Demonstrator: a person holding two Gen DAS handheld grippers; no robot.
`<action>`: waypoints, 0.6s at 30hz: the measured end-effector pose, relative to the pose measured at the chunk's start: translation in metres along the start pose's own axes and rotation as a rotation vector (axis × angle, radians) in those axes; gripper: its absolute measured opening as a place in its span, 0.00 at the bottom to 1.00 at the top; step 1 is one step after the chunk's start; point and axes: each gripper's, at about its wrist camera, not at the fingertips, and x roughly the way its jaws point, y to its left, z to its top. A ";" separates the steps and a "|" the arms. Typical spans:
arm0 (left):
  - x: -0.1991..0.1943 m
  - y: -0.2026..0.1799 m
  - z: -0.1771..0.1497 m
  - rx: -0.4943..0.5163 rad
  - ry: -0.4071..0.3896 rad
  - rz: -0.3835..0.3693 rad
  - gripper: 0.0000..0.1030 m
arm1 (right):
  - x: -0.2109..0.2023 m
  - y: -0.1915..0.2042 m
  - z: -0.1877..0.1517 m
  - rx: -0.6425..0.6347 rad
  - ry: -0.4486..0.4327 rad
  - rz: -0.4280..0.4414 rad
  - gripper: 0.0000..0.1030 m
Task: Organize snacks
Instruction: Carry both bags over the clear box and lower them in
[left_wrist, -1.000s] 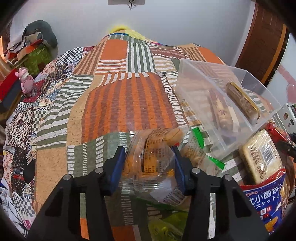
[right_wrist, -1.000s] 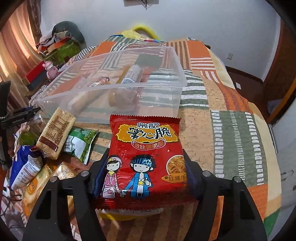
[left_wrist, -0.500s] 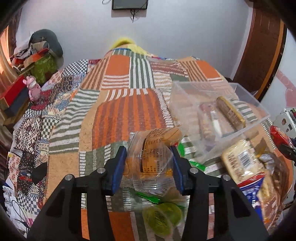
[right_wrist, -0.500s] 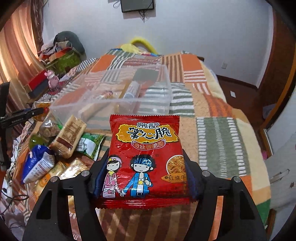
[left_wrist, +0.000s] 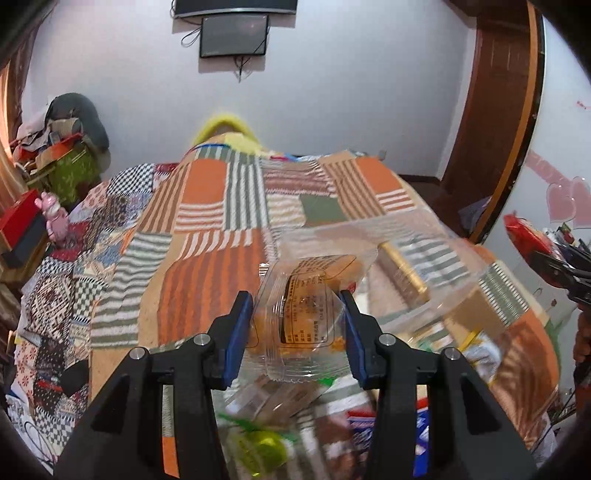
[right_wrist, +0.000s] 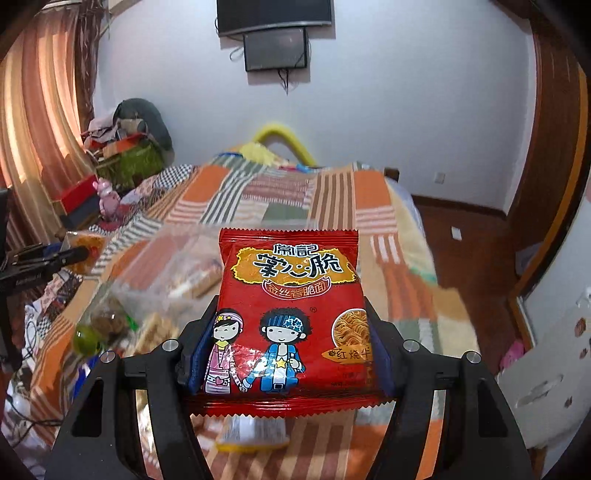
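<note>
Left hand-held gripper (left_wrist: 299, 328): blue pads pressed on either side of a clear plastic snack pack (left_wrist: 304, 310) with orange-yellow pieces inside and a printed label facing the camera; pack held clear of the bed, above the patchwork bedspread (left_wrist: 207, 280). Just beyond and to the right of the pack sits a clear plastic bin (left_wrist: 436, 258), blurred, with a brown-and-gold wrapped bar (left_wrist: 404, 277) lying inside. Under the gripper, loose snacks lie on the bedspread, smeared by blur: a green packet (left_wrist: 262, 446) and a blue-and-white bag (left_wrist: 421, 435). At the far right edge of the left wrist view the other tool shows, dark, with a red pack at its tip. Right hand-held gripper (right_wrist: 288, 354): jaws clamped on the two side edges of a red noodle snack packet (right_wrist: 290, 314), cartoon boy and girl printed on front, packet flat and face-up, held in the air above the bed. Behind it to the left, the same clear bin (right_wrist: 173, 266) with long wrapped bars inside; near its front corner a green round item (right_wrist: 86, 338) and other wrappers, too blurred to name. A yellow-edged white packet (right_wrist: 255, 432) lies under the red one. On the wall, a dark screen (right_wrist: 275, 48); striped curtain (right_wrist: 40, 129) at left.
</note>
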 end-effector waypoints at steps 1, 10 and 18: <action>0.001 -0.005 0.004 0.002 -0.005 -0.010 0.45 | 0.002 0.000 0.004 -0.003 -0.006 0.000 0.63; 0.032 -0.044 0.030 0.035 -0.001 -0.072 0.45 | 0.034 0.007 0.026 -0.004 -0.031 0.021 0.63; 0.077 -0.067 0.029 0.060 0.064 -0.086 0.45 | 0.076 0.018 0.026 -0.016 0.034 0.051 0.63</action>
